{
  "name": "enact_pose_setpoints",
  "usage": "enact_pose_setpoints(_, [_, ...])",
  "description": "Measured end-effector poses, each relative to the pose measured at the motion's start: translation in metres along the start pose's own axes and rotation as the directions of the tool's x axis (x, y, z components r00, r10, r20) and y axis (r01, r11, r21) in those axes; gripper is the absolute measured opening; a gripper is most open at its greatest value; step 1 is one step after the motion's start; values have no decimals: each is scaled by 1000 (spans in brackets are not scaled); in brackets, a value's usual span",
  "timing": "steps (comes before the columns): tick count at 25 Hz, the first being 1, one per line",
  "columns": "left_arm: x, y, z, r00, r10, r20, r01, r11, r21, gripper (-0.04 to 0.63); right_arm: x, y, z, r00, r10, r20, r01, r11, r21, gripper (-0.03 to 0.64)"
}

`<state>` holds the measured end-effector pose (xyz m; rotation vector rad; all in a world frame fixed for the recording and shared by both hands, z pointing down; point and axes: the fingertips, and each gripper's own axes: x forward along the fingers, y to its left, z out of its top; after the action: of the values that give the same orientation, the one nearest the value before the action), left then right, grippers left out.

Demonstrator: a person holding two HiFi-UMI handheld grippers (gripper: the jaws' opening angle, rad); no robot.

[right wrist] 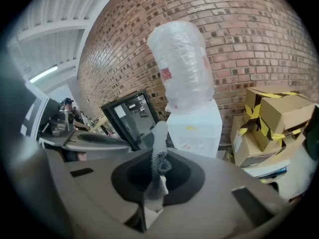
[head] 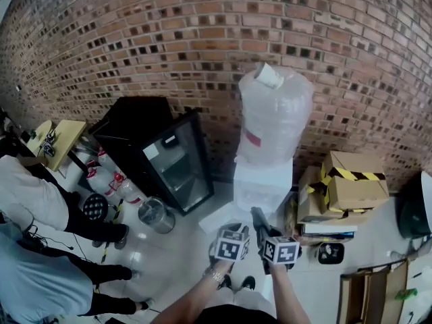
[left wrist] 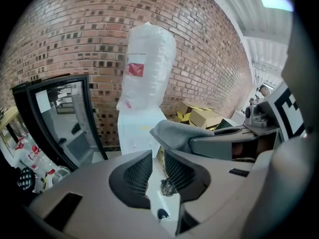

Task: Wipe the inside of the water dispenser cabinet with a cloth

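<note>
The white water dispenser [head: 262, 186] stands against the brick wall and carries a plastic-wrapped bottle [head: 274, 113]. It also shows ahead in the left gripper view [left wrist: 135, 131] and the right gripper view [right wrist: 197, 128]. Its cabinet interior is not visible. My right gripper [head: 262, 223] [right wrist: 158, 169] is shut on a grey cloth [right wrist: 158, 148] that sticks up out of the jaws. The left gripper view shows that cloth [left wrist: 174, 133] to its right. My left gripper [head: 231, 238] [left wrist: 157, 163] is held beside the right one, a short way before the dispenser. Its jaws stand slightly apart with nothing between them.
A black glass-door fridge [head: 169, 160] stands left of the dispenser with its door swung out. A metal bucket [head: 156, 214] and red-and-white bottles [head: 111, 181] sit on the floor near it. Taped cardboard boxes [head: 351, 181] are stacked at the right. Two people [head: 34, 201] stand at far left.
</note>
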<state>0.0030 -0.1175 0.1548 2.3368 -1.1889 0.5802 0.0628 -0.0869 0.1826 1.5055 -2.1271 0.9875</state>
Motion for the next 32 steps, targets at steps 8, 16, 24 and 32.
enact_pose_setpoints(8, [60,25,-66,998,54,-45,-55,998,-31,61,68,-59,-49,998,-18,-67,20,1000,25,21])
enact_pose_setpoints(16, [200,74,-202,998,28,-61,-34,995,-99,63,225,-147,-170,995,-40,-93,37,999,-38,21])
enact_pose_setpoints(24, [352,151,-296,999,44,17,-43,998,-54,61,416,-250,-277,996,-12,-92,3,996,-94,21])
enact_pose_setpoints(32, [453,207,-344,993,117,-13,-117,993,25,61,546,-300,-305,999,14,-32,-18,993,-119,21])
